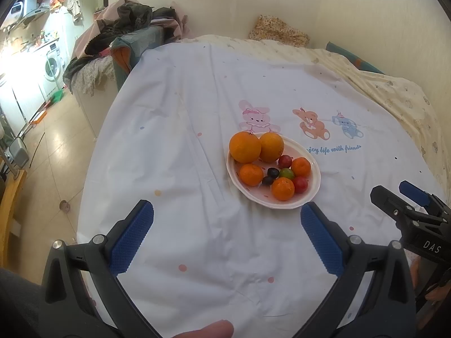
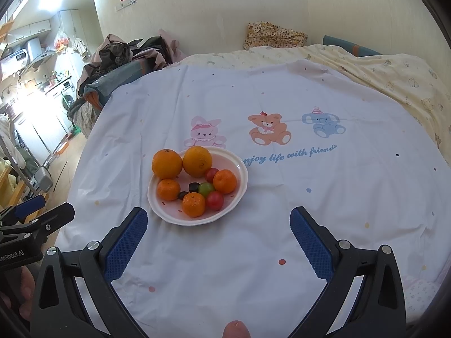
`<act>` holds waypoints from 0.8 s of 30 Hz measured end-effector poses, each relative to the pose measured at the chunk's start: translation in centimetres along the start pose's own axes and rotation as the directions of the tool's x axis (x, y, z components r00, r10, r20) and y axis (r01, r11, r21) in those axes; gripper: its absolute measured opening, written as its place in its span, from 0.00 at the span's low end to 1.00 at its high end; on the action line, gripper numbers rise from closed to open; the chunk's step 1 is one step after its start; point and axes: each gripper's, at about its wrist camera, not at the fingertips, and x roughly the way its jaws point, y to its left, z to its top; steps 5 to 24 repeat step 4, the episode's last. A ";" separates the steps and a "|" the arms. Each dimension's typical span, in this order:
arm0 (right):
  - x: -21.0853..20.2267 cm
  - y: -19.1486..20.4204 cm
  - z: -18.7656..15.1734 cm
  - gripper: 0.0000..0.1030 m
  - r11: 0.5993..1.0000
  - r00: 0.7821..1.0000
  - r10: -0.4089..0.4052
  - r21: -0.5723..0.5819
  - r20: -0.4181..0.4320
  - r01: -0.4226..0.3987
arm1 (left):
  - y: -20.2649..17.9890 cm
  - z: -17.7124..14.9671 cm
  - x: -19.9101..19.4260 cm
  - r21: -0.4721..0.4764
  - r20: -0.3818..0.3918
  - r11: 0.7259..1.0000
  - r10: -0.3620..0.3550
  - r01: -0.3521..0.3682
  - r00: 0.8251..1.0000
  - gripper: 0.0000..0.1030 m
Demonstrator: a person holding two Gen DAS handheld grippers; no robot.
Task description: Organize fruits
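Fruit: two large oranges (image 2: 167, 164) (image 2: 197, 161), three small mandarins (image 2: 168, 189) (image 2: 224, 181) (image 2: 193, 204), two red grape-sized fruits (image 2: 215, 200) (image 2: 211, 174), one green one (image 2: 206, 188) and two dark ones (image 2: 194, 187) (image 2: 182, 195), all together on one plate.
Plate: white plate (image 2: 236, 166) with a wavy rim, lying on the sheet just below the printed pink rabbit (image 2: 203, 135). The left-hand large orange overhangs the plate's rim.
Sheet: pale printed sheet (image 2: 282, 211) spread flat, with a bear (image 2: 269, 129), a blue elephant (image 2: 324, 124) and a line of blue lettering to the right of the plate.
Open room: bare sheet lies on every side of the plate, widest to its right and in front towards the grippers.
Edges: the sheet's left edge drops off to a tiled floor (image 1: 53, 152); a cream patterned quilt (image 2: 394, 84) borders its far and right sides; a heap of clothes (image 1: 124, 25) sits past the far left corner.
Left gripper (image 1: 227, 215): jaws spread wide, nothing between the blue pads (image 1: 132, 236), hovering over bare sheet; its right fingertip is close to the plate's near rim, and contact cannot be judged.
Right gripper (image 2: 218, 221): released and wide apart, empty, over the sheet; its left fingertip is just short of the plate's near rim.
Spacing: the two grippers sit side by side, apart from each other.
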 end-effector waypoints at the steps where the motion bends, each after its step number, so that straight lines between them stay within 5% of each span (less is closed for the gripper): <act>1: 0.0 0.0 0.0 1.00 1.000 1.000 0.001 0.001 -0.001 -0.001 | 0.0 0.0 0.0 0.001 0.000 1.000 -0.001 0.001 1.000 1.00; 24: 0.1 0.1 -0.2 1.00 1.000 1.000 0.001 -0.005 -0.005 -0.001 | -0.1 0.1 0.1 0.002 -0.002 1.000 0.005 -0.005 1.000 1.00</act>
